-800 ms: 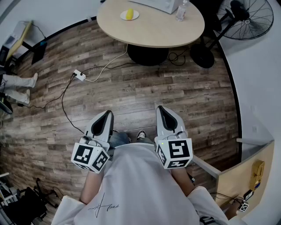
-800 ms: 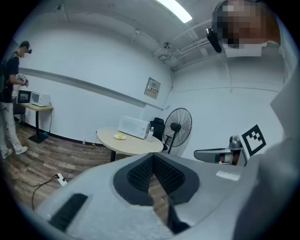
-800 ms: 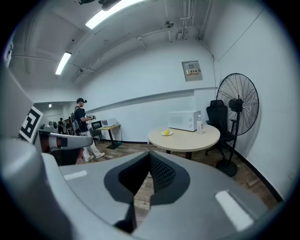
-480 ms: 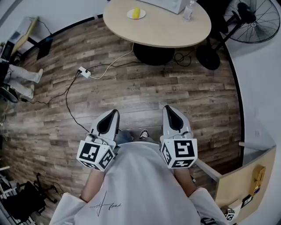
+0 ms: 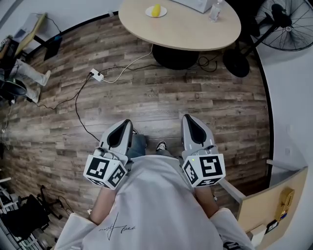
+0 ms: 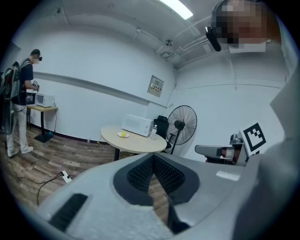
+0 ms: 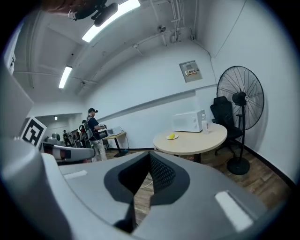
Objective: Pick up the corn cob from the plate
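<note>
Step in hand: approach, no reach begun. The corn cob [image 5: 155, 10] lies on a small white plate [image 5: 164, 11] on the round bench [image 5: 186, 34], at 12 o'clock from the operator in the head view and well apart from both claws. On the bench top the plate sits toward the 10 o'clock edge.

Left claw [image 5: 121, 129] and right claw [image 5: 191, 123] are held side by side at waist level, tips pointing to 12 o'clock over bare floor [image 5: 161, 97]. Both are closed tight, pads together, and nothing is between them in either gripper view.

Next move, my read: walk up to the bench, open one claw wide, then bring it down around the cob from above or from the near side. The right claw looks slightly better lined up, since the plate shows just right of its tips in the right gripper view. The cob is round, so it may roll on the plate if it's nudged before the pads close.

Around:
- Microwave [image 7: 190, 123] and a clear bottle [image 5: 214, 11] sit on the bench at 2 o'clock from the plate, not touching it.
- A standing fan [image 5: 288, 22] is at 2 o'clock, beside the bench.
- A power strip [image 5: 96, 74] and its cable [image 5: 129, 66] lie on the floor at 11 o'clock, left of the straight path, so trip risk is minor.
- Another person [image 7: 93, 129] stands far off at a side desk.

Nothing blocks the way to the bench.
</note>
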Demonstrator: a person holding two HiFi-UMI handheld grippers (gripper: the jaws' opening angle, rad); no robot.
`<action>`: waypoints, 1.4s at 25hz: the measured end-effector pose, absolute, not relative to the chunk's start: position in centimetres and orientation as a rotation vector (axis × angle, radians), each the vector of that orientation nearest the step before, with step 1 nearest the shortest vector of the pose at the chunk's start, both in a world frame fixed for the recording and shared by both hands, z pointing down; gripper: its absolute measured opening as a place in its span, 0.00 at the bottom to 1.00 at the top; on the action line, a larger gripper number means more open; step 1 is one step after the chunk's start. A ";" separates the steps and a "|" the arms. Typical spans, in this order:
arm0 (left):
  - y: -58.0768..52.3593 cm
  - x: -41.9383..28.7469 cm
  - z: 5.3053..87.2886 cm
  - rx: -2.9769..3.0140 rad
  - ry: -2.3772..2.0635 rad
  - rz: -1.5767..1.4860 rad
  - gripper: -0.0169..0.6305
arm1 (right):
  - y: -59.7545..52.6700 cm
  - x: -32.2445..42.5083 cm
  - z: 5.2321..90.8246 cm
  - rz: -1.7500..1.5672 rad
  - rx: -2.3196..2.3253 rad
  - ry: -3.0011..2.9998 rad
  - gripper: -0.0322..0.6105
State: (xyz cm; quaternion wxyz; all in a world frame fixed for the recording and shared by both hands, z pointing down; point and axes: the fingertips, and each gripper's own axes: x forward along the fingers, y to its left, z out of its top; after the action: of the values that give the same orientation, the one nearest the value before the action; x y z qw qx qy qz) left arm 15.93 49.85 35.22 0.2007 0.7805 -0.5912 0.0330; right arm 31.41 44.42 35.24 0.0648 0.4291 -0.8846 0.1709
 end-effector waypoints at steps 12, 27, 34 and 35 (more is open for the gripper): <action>46.3 13.2 36.1 2.184 -1.619 0.100 0.01 | 42.0 26.9 35.6 0.542 1.171 -2.718 0.07; 37.2 5.6 35.7 2.170 -1.574 0.052 0.01 | 33.9 17.4 36.5 0.645 1.020 -2.707 0.07; 33.4 1.6 35.7 2.179 -1.536 0.087 0.01 | 30.1 13.0 37.3 0.782 0.982 -2.651 0.07; 32.9 0.9 35.7 2.178 -1.533 0.086 0.01 | 29.6 12.2 37.3 0.791 0.972 -2.650 0.07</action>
State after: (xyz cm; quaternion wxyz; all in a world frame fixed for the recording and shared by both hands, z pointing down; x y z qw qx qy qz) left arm 0.88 32.91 35.66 0.2360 0.7942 -0.5591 0.0313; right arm 12.21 29.63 37.30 0.1052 0.3297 -0.8990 0.2683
